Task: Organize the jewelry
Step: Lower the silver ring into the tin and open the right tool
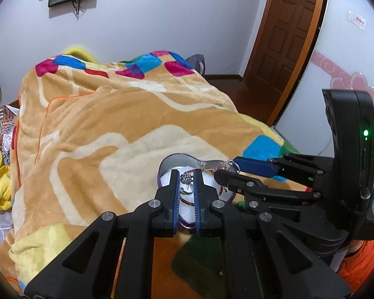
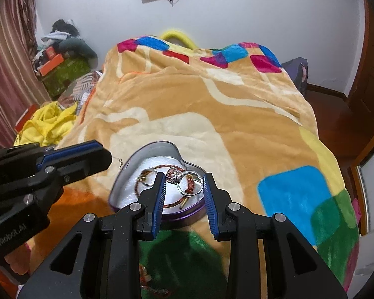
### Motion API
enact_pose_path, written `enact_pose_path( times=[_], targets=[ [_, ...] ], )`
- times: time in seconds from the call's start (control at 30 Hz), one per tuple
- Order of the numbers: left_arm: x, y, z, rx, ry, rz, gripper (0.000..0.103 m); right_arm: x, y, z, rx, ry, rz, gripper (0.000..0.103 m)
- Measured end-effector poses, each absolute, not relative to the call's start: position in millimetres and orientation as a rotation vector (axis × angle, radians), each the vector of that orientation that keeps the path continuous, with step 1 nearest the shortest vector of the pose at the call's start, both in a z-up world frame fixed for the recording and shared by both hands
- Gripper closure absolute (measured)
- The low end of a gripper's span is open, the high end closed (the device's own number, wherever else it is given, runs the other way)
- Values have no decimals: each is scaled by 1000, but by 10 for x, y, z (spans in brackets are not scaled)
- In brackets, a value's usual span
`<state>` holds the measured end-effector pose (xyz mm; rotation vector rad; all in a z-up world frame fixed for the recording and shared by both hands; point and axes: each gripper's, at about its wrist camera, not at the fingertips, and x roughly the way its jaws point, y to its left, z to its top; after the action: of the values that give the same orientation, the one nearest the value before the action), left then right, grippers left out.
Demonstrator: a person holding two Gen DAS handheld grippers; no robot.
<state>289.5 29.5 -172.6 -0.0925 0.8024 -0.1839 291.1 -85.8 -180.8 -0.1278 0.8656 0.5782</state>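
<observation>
A heart-shaped purple tin [image 2: 127, 172] with white lining lies on the blanket; it also shows in the left wrist view [image 1: 167, 162]. Inside it lie a red braided bracelet [image 2: 159, 168], a silver ring [image 2: 190, 183] and a patterned bead ring [image 2: 173, 173]. My right gripper [image 2: 184, 177] is open just above the tin, with the rings between its fingers. My left gripper [image 1: 187, 177] is narrowly closed on a small silver flower charm [image 1: 186, 177] above the tin. The right gripper [image 1: 227, 172] shows in the left view at the tin's right edge. A thin hook earring [image 2: 120, 162] lies left of the tin.
A tan plush blanket [image 2: 212, 104] with coloured squares covers the bed. Yellow cloth [image 2: 47, 122] and clutter lie at the left. A brown door [image 1: 284, 37] and wooden floor are at the right.
</observation>
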Motion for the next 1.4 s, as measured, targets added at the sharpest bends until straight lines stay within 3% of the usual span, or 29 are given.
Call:
enact_pose_path(
  times=[0.73,1.07,1.4],
  targets=[
    [2868,387,-1718,-101,833,-176,94,2940,-741,-1845,-204,900,624,75],
    [2724,401,-1570,-92,813,-163,93,2829,-753,-1657,-210,865,617,68],
    [2471,382,-1436,-80,794,-149,84,2527,-889,-1392,-187,801,591,64]
  ],
)
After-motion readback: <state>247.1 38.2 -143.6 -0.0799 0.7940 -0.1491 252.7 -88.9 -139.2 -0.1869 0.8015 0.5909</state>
